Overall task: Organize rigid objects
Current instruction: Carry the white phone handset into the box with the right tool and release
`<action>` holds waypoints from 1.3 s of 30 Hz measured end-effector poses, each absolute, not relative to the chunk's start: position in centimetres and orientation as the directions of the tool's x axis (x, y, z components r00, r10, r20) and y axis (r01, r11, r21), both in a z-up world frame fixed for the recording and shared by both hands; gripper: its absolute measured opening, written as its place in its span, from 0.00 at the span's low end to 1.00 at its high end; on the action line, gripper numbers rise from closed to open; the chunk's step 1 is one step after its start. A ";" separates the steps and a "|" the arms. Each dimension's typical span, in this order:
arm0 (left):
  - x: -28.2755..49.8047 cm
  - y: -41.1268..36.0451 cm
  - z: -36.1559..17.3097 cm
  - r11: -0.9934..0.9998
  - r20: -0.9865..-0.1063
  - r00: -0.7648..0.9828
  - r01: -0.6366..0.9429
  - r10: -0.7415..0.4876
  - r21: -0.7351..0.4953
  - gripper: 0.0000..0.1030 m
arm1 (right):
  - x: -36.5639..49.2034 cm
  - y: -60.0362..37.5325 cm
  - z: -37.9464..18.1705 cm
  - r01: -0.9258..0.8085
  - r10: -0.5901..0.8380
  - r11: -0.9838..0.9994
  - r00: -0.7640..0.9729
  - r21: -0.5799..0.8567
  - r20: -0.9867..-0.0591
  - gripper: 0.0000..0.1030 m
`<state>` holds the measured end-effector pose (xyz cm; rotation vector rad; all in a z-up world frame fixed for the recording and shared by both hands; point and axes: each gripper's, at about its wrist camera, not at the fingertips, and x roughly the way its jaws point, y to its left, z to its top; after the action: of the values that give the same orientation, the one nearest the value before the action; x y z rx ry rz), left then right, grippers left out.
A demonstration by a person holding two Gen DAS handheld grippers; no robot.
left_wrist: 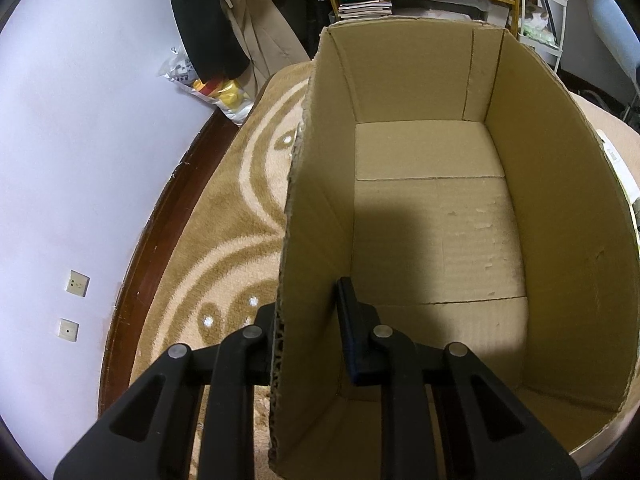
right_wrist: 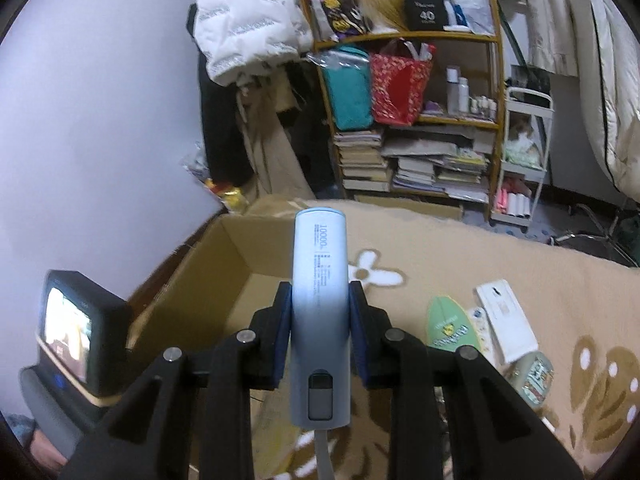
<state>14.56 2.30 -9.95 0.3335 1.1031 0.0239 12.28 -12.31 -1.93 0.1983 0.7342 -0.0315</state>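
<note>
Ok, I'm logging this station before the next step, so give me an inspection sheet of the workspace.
Surface: patterned beige carpet.
Job's things: cardboard box open, nothing seen inside; power bank held above the carpet near the box.
Clutter: white packet, green packet and small tin lying on the carpet.
Grippers: left gripper straddles the box's side wall; right gripper shut on the power bank.
Cables: a grey cable leaves the power bank's near end.
Surroundings: crowded shelf, white trolley, lilac wall.
</note>
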 end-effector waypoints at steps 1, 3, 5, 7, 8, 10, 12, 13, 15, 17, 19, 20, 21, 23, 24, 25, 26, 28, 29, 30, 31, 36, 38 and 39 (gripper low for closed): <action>14.6 2.3 -9.9 0.950 -0.871 0.456 0.145 0.184 0.276 0.19 | 12.2 -12.2 -1.9 0.091 0.050 0.980 0.745 0.175 -0.665 0.28; 14.6 2.3 -9.9 0.950 -0.871 0.456 0.144 0.184 0.276 0.19 | 12.3 -11.4 -1.6 0.066 0.080 0.979 0.750 0.193 -0.657 0.28; 14.6 2.3 -9.9 0.950 -0.870 0.457 0.145 0.185 0.278 0.19 | 12.3 -11.0 -1.5 0.043 0.111 0.976 0.751 0.216 -0.651 0.28; 14.5 2.2 -9.9 0.948 -0.869 0.459 0.145 0.188 0.282 0.19 | 12.2 -10.5 -1.4 0.023 0.144 0.970 0.750 0.243 -0.645 0.28; 14.6 2.2 -9.9 0.948 -0.868 0.459 0.146 0.190 0.285 0.19 | 12.3 -10.2 -1.4 0.010 0.166 0.965 0.747 0.260 -0.644 0.28; 14.6 2.2 -10.0 0.945 -0.866 0.461 0.150 0.193 0.291 0.19 | 12.4 -9.7 -1.6 -0.005 0.190 0.961 0.739 0.277 -0.646 0.28; 14.5 2.1 -9.9 0.944 -0.865 0.463 0.150 0.196 0.294 0.19 | 12.5 -9.2 -2.0 -0.017 0.205 0.959 0.732 0.282 -0.650 0.28; 14.5 2.1 -9.9 0.944 -0.864 0.463 0.150 0.196 0.295 0.19 | 12.5 -9.0 -2.1 -0.021 0.208 0.959 0.728 0.282 -0.653 0.28; 14.4 2.1 -9.9 0.943 -0.863 0.465 0.151 0.197 0.297 0.19 | 12.5 -8.5 -2.9 -0.029 0.216 0.959 0.714 0.281 -0.666 0.28; 14.4 2.1 -9.9 0.943 -0.863 0.466 0.150 0.198 0.297 0.20 | 12.5 -8.3 -3.4 -0.029 0.219 0.959 0.703 0.280 -0.676 0.28; 14.4 2.1 -9.9 0.943 -0.862 0.466 0.149 0.198 0.298 0.20 | 12.5 -8.1 -4.0 -0.029 0.223 0.959 0.693 0.282 -0.686 0.28; 14.4 2.1 -9.9 0.943 -0.862 0.466 0.149 0.198 0.297 0.20 | 12.6 -8.1 -4.3 -0.027 0.225 0.958 0.687 0.285 -0.691 0.28; 14.4 2.1 -9.9 0.944 -0.862 0.467 0.148 0.196 0.295 0.20 | 12.6 -8.2 -4.5 -0.027 0.231 0.956 0.682 0.292 -0.694 0.28; 14.4 2.2 -9.9 0.944 -0.862 0.468 0.148 0.195 0.294 0.20 | 12.5 -8.4 -4.9 -0.023 0.242 0.951 0.675 0.308 -0.697 0.28; 14.4 2.2 -9.9 0.944 -0.862 0.468 0.149 0.196 0.295 0.20 | 12.6 -8.5 -5.2 -0.020 0.248 0.948 0.668 0.316 -0.702 0.28; 14.2 2.1 -9.9 0.944 -0.861 0.468 0.148 0.196 0.296 0.20 | 12.5 -8.5 -5.4 -0.019 0.249 0.948 0.665 0.317 -0.705 0.28; 14.2 2.1 -9.9 0.944 -0.861 0.469 0.147 0.196 0.295 0.20 | 12.5 -8.5 -5.8 -0.012 0.238 0.952 0.660 0.307 -0.713 0.28; 14.0 2.1 -9.8 0.945 -0.857 0.476 0.139 0.198 0.296 0.20 | 12.3 -8.6 -6.0 0.002 0.221 0.955 0.666 0.298 -0.713 0.30; 14.0 2.1 -9.7 0.946 -0.854 0.481 0.136 0.197 0.295 0.20 | 12.1 -8.7 -5.8 0.009 0.216 0.954 0.675 0.301 -0.705 0.30; 13.9 2.1 -9.7 0.945 -0.853 0.484 0.136 0.198 0.296 0.20 | 12.1 -8.9 -5.5 0.014 0.214 0.952 0.681 0.305 -0.700 0.30; 13.9 2.1 -9.7 0.946 -0.855 0.480 0.138 0.195 0.293 0.19 | 11.8 -9.1 -5.3 0.016 0.214 0.951 0.684 0.308 -0.697 0.33; 14.2 2.6 -9.5 0.954 -0.863 0.469 0.126 0.185 0.274 0.19 | 11.4 -10.2 -3.7 0.053 0.138 0.967 0.718 0.250 -0.682 0.72; 14.1 2.5 -9.4 0.950 -0.860 0.473 0.131 0.191 0.283 0.19 | 11.4 -11.0 -3.5 0.068 0.115 0.970 0.720 0.234 -0.685 0.86; 14.0 2.4 -9.4 0.948 -0.858 0.475 0.133 0.196 0.290 0.19 | 11.4 -11.4 -3.5 0.082 0.101 0.970 0.722 0.228 -0.685 0.88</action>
<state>14.05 2.39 -9.41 0.3388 1.0806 0.0393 11.37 -11.36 -3.51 0.2510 0.7668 0.0107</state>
